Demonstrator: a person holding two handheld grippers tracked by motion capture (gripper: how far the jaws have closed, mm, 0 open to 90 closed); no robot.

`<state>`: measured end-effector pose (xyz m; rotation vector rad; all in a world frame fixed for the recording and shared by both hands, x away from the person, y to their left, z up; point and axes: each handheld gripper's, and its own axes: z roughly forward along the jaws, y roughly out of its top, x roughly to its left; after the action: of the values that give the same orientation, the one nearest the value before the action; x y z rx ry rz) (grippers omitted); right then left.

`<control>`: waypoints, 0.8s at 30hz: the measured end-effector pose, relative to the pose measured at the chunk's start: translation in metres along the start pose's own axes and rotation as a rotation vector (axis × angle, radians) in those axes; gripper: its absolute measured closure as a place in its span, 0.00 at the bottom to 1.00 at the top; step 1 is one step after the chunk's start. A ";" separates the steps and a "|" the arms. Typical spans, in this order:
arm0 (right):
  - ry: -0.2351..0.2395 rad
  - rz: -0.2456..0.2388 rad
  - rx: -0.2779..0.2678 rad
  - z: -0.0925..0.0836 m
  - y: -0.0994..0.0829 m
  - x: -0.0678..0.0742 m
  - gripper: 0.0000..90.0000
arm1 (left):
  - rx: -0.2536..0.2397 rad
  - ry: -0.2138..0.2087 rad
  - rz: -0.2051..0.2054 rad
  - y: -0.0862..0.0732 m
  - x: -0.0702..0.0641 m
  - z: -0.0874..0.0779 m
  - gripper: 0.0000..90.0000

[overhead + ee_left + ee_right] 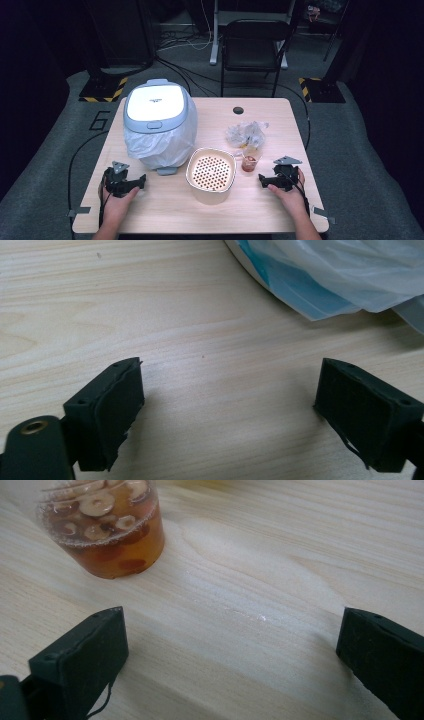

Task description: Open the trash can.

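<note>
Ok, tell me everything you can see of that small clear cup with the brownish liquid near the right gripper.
The small clear plastic cup of amber-brown liquid stands upright on the light wooden table, without a lid as far as I can tell. Pale ring-shaped slices and darker reddish pieces float in it. It sits between the cream perforated basket and the right gripper, just in front of the crumpled clear plastic bag. The gripper's jaws stand open and short of it; nothing grips it.
</note>
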<state>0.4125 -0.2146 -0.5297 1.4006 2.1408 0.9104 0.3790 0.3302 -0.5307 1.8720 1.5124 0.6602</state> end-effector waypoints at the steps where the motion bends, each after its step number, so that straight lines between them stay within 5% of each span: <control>1: 0.000 0.001 0.000 0.000 0.000 0.000 0.00 | -0.004 0.002 -0.003 0.000 0.000 0.000 0.14; 24: -0.001 0.002 -0.001 0.000 0.000 0.000 0.00 | -0.018 0.009 -0.007 0.000 -0.002 0.000 0.19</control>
<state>0.4125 -0.2144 -0.5297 1.4025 2.1383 0.9109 0.3782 0.3285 -0.5307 1.8515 1.5135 0.6773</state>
